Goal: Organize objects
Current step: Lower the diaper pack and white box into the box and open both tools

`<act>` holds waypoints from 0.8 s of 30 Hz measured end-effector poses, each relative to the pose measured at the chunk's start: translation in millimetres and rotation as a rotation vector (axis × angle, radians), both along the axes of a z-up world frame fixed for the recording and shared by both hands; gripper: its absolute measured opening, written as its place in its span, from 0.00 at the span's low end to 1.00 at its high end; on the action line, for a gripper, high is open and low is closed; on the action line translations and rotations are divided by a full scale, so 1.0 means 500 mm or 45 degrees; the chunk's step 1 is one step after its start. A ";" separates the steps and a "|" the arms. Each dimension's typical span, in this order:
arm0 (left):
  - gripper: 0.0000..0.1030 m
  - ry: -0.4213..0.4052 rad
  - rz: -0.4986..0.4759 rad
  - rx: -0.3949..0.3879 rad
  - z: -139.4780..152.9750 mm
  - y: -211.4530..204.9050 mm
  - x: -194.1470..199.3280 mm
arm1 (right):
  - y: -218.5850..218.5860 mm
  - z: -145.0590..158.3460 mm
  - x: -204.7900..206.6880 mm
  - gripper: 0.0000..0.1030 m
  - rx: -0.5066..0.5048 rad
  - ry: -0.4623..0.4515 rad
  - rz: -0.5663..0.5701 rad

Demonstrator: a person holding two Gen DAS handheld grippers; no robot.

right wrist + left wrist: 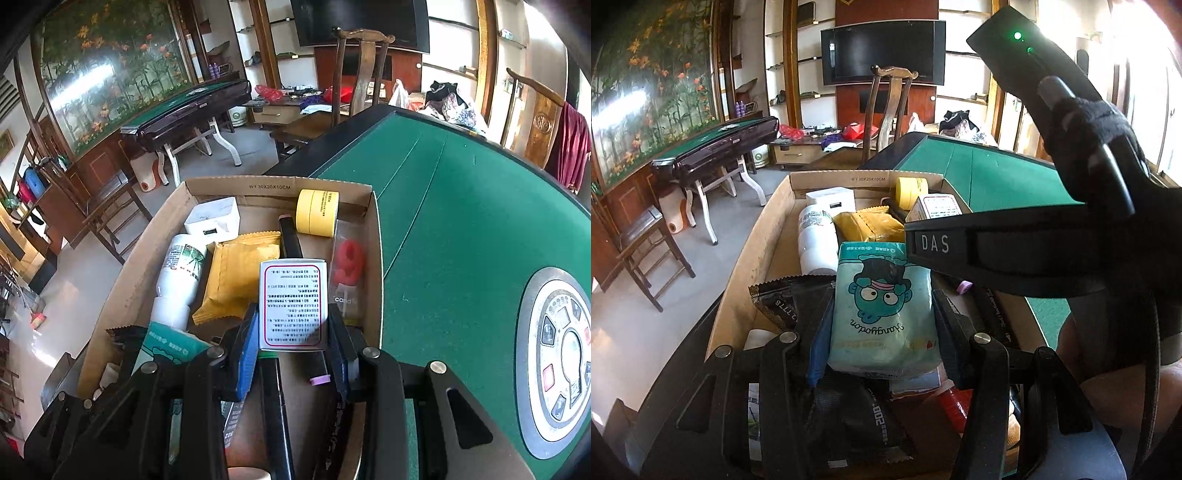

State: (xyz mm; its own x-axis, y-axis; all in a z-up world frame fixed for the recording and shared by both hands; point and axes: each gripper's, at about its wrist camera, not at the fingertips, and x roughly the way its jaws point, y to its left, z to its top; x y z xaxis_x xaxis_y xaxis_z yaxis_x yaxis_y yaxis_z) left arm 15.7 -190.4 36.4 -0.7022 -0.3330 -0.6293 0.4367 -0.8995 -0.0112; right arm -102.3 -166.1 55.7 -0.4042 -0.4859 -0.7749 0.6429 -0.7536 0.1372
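A cardboard box [753,254] [147,254] full of small items sits on the green felt table [461,229]. My left gripper [881,332] is shut on a pale blue tissue pack [882,306] with a cartoon face, held over the box. My right gripper [293,339] is shut on a small white medicine box [293,304] with a red border, also over the cardboard box. In the box lie a white bottle [179,277], a yellow snack packet [240,277], a yellow tape roll [317,212], a white charger block [214,219] and a red candle pack [349,266].
The right gripper body [1052,236] crosses the left wrist view. A round control panel [557,365] sits in the table's middle. A wooden chair [354,74] stands behind the table. Another green-topped table [716,147] stands at the far left.
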 end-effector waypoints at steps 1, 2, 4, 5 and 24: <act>0.48 -0.004 0.001 0.001 -0.002 -0.001 -0.002 | -0.001 -0.002 0.000 0.33 0.004 -0.003 0.003; 0.48 -0.007 0.002 0.001 -0.004 -0.002 -0.007 | -0.002 -0.004 -0.001 0.33 0.012 -0.007 0.006; 0.48 -0.009 0.002 0.003 -0.005 -0.004 -0.009 | -0.003 -0.005 0.000 0.33 0.015 -0.009 0.006; 0.48 -0.011 0.001 0.004 -0.007 -0.005 -0.010 | -0.004 -0.005 -0.001 0.33 0.016 -0.010 0.006; 0.59 0.003 -0.007 0.008 -0.012 -0.004 -0.014 | 0.023 -0.007 -0.005 0.48 -0.012 -0.045 -0.026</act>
